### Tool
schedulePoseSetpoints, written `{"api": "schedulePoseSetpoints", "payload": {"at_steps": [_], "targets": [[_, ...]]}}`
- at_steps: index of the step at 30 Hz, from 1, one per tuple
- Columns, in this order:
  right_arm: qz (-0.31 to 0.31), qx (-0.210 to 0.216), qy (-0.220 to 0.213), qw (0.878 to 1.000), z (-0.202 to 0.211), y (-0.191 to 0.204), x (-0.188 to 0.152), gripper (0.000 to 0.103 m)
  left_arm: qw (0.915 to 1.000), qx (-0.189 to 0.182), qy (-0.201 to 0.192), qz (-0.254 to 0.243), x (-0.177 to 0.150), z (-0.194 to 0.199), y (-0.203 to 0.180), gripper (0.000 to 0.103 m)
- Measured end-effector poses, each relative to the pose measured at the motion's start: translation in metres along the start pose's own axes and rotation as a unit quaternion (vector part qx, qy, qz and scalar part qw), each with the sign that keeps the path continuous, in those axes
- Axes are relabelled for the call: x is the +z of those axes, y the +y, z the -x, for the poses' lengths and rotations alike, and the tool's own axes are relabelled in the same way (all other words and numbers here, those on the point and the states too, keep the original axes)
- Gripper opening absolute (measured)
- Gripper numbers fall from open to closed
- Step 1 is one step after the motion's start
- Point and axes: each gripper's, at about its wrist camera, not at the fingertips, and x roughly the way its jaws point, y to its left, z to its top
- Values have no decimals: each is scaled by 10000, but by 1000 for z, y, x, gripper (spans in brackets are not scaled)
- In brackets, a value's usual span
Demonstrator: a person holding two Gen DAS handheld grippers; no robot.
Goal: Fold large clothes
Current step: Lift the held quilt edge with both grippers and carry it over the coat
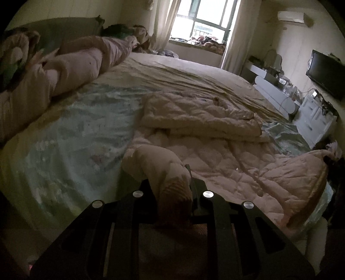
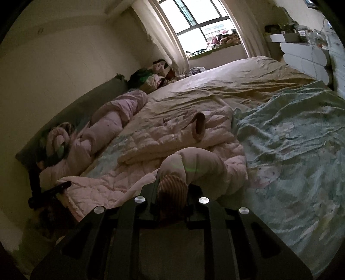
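Note:
A large pale pink quilted coat (image 1: 215,155) lies spread on the bed, its upper part folded over (image 1: 200,114). My left gripper (image 1: 172,193) is shut on a sleeve cuff (image 1: 174,189) of the coat, held just above the bed. In the right wrist view the coat (image 2: 172,133) lies ahead, with another cuffed sleeve (image 2: 199,126) resting on the folded part. My right gripper (image 2: 172,191) is shut on a ribbed sleeve cuff (image 2: 172,187). The other gripper (image 2: 56,189) shows at the left edge of the coat.
The bed has a pale green patterned sheet (image 1: 75,137) and a beige cover (image 1: 183,71). A rolled pink duvet (image 1: 71,66) lies along the headboard side. White drawers (image 1: 314,112) and a TV (image 1: 327,71) stand beyond the bed. A window (image 1: 204,17) is at the far end.

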Motion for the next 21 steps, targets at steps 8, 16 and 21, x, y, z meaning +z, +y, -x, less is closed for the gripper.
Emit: {"api": "schedulePoseSetpoints", "payload": {"at_steps": [8, 16, 21], "targets": [[48, -51, -224, 9997, -8, -3, 19, 14, 9999, 45, -120, -20, 20, -6, -3, 12], [-50, -49, -371, 9993, -23, -11, 41, 14, 9996, 103, -253, -92, 45, -14, -6, 13], [-128, -104, -464, 9988, -30, -16, 57, 14, 9993, 136, -322, -103, 62, -20, -5, 14]]}}
